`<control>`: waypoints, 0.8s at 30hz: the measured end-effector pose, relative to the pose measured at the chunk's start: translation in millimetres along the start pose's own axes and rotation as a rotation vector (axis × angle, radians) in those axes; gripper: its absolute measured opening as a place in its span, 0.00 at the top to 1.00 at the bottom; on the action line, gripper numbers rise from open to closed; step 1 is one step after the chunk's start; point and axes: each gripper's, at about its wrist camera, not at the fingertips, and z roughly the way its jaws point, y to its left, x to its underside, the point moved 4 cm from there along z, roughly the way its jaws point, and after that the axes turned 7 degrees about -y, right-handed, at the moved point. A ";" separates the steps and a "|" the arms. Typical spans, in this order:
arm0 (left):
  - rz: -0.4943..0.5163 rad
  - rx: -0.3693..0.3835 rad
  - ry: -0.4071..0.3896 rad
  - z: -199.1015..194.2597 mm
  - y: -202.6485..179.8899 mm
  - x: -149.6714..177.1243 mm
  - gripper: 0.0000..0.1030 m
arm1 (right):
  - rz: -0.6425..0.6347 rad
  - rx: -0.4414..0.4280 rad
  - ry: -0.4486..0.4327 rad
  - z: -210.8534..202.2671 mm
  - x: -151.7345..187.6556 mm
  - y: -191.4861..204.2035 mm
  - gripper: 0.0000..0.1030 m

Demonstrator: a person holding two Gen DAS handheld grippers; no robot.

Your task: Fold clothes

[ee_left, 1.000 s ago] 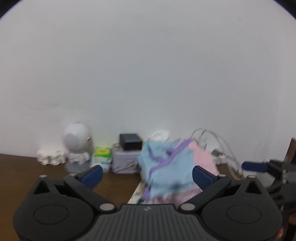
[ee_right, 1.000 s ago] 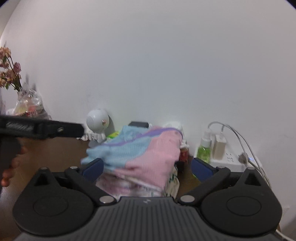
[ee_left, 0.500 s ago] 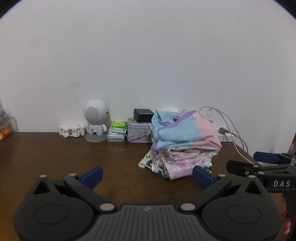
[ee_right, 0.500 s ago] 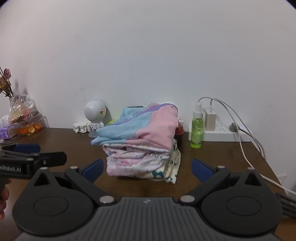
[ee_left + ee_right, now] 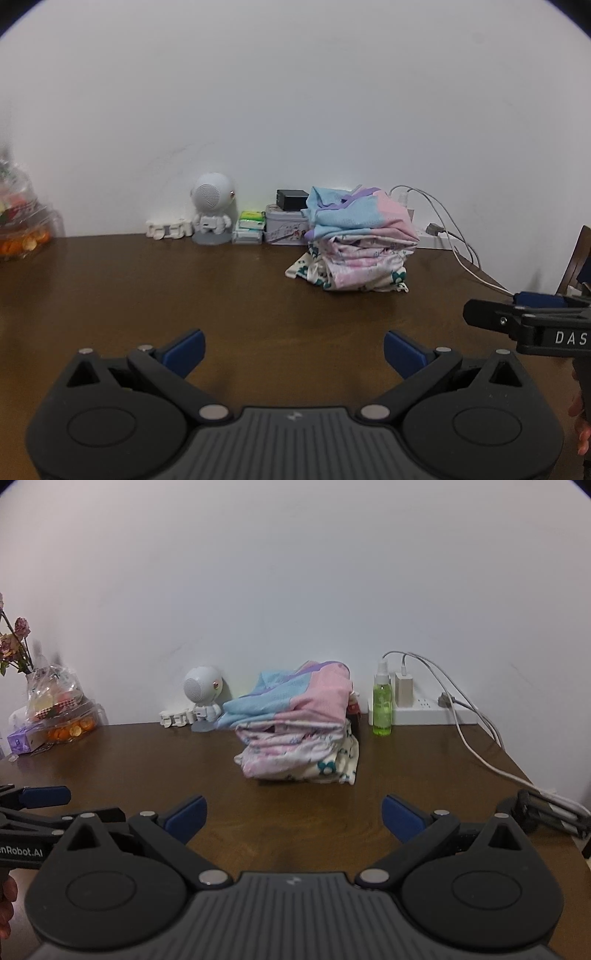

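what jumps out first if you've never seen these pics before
The pile of folded clothes stands out: pastel blue and pink on top, printed pieces beneath, sitting on the dark wooden table near the white wall. Next come the two open tools in the foreground, left tool and right tool, both empty and well short of the pile. A round-headed white robot figure stands by the wall left of the clothes.

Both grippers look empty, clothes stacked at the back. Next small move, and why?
Probably nothing more on this stack: the pile of folded clothes sits squared on the table, and the left gripper and right gripper are open, empty, well short of it. I'd withdraw both, since no loose garment shows.
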 end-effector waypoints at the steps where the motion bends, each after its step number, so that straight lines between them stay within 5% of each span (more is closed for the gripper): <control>1: -0.006 0.000 0.000 -6.4 1.5 3.0 0.00 | 0.002 -0.004 0.004 -5.5 3.2 1.8 0.00; 24: -0.005 -0.003 0.001 -148.3 -9.8 67.5 0.00 | -0.015 -0.105 0.007 -167.0 59.5 59.1 0.00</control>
